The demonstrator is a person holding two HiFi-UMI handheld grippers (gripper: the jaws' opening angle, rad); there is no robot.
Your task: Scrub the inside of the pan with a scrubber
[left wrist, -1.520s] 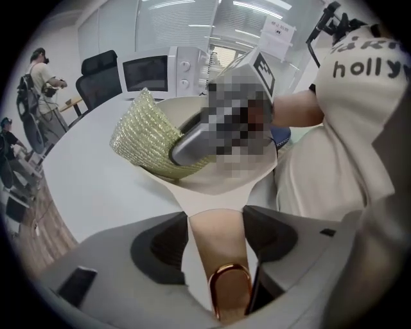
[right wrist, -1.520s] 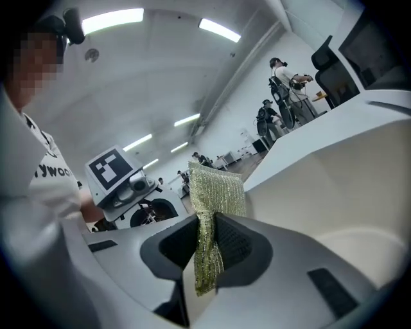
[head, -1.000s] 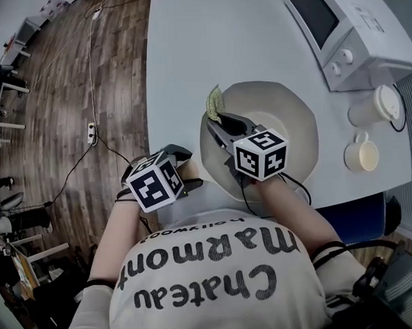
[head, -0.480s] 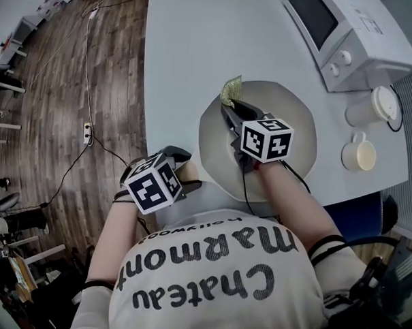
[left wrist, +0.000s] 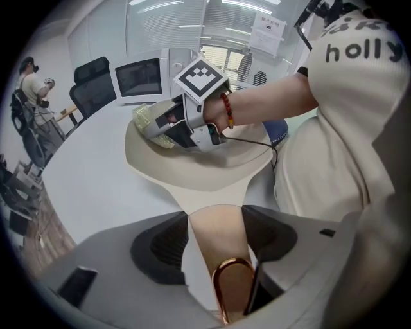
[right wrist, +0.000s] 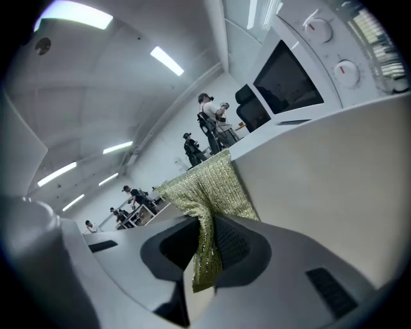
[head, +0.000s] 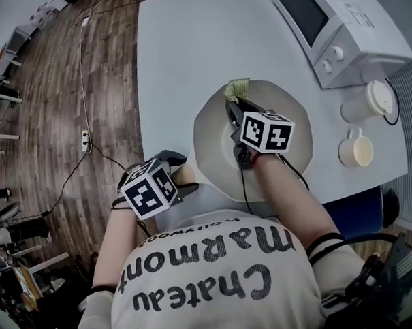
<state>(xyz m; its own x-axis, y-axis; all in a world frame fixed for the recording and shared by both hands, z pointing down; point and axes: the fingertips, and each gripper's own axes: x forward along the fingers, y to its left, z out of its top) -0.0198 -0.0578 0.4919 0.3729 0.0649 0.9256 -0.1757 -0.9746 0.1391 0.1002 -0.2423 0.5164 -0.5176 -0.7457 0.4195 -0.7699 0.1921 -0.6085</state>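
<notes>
"Chateau Marmont" printed on white shirt (head: 215, 277), "holly" on its front

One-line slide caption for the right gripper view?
Right gripper shut on a glittery olive scrubber at the pan rim, microwave beyond.

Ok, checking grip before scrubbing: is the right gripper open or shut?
Shut: the right gripper has both jaws pinching the scrubber between them.

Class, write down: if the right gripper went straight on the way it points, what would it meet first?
Most likely the pan's far wall: the right gripper holds the scrubber right at that rim. Depth is hard to judge.
</notes>
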